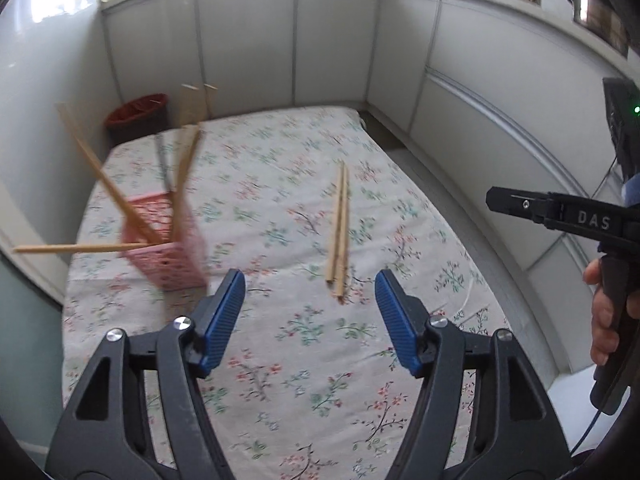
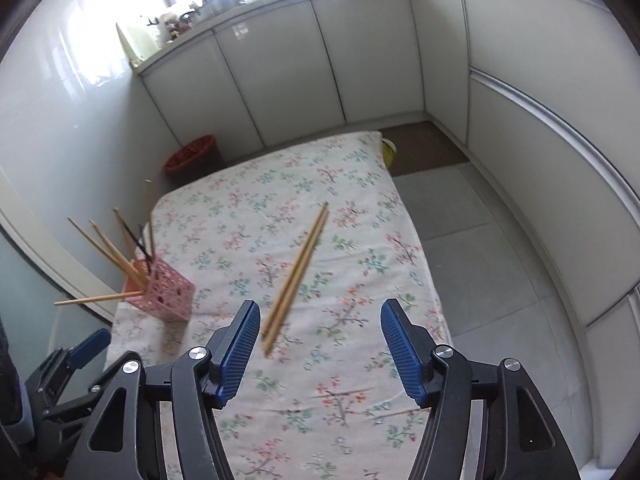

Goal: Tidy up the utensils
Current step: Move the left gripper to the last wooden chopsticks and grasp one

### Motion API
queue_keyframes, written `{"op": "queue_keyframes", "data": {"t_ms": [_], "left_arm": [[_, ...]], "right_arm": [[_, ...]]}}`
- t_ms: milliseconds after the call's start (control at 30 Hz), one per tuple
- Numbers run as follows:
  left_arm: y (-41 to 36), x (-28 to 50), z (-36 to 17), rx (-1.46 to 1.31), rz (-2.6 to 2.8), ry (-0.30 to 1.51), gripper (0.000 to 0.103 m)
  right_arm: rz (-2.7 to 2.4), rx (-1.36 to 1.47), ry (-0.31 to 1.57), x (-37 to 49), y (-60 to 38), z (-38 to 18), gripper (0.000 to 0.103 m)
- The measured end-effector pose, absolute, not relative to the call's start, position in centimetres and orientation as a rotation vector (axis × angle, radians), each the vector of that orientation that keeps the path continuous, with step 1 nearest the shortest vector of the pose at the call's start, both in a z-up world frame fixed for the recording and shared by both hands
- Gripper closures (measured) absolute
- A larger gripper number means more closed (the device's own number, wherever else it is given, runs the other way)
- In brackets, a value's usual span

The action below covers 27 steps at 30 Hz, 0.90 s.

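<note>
Left wrist view: pink basket (image 1: 168,244) at left on floral cloth (image 1: 280,360), several chopsticks (image 1: 104,184) leaning out of it, likely already sorted. Loose chopstick pair (image 1: 340,224) lies flat mid-cloth, apart from basket, probably next pick. Left gripper (image 1: 310,312) jaws spread wide, nothing between. Right gripper (image 2: 320,344) likewise agape, empty, pair just ahead of left finger (image 2: 240,344).

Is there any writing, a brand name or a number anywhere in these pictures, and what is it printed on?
"DAS": pale letters on the black body of the right gripper, seen from the left wrist camera.
Nothing else is readable: the pink basket, the chopsticks on the cloth, the floral cloth and the left gripper bear no lettering. Items on the far counter are too small and blurred to tell.
</note>
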<state>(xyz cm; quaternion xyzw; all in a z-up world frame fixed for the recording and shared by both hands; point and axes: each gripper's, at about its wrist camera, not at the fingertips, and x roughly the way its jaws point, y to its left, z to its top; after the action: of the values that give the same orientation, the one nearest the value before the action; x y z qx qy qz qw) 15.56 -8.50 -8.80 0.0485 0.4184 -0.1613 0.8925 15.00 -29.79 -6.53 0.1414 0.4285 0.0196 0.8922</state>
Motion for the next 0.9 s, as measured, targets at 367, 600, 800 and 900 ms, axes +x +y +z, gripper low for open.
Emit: {"op": "queue_keyframes", "data": {"t_ms": [367,600,800,900], "left_arm": [[-16.0,26.9,-15.2,0.177,-0.392,0.997,0.036],[-18.7,34.3,-18.1,0.122,-0.404,1.058,0.072],[-19.8,37.6,-20.5,0.083,-0.400,1.106,0.084],[-20.1,38.3,-21.1,0.078,-0.408,1.115,0.090]], "right_arm": [[-0.018,0.338,1.003,17.6,-34.3,-12.4,0.038],[-0.029,0.390,1.044,19.2,-35.7,-15.0,0.037],[-0.036,0.433,1.062,20.4,-36.3,-16.2,0.037],[-0.040,0.436,1.065,20.7,-36.3,-16.4,0.037]]}}
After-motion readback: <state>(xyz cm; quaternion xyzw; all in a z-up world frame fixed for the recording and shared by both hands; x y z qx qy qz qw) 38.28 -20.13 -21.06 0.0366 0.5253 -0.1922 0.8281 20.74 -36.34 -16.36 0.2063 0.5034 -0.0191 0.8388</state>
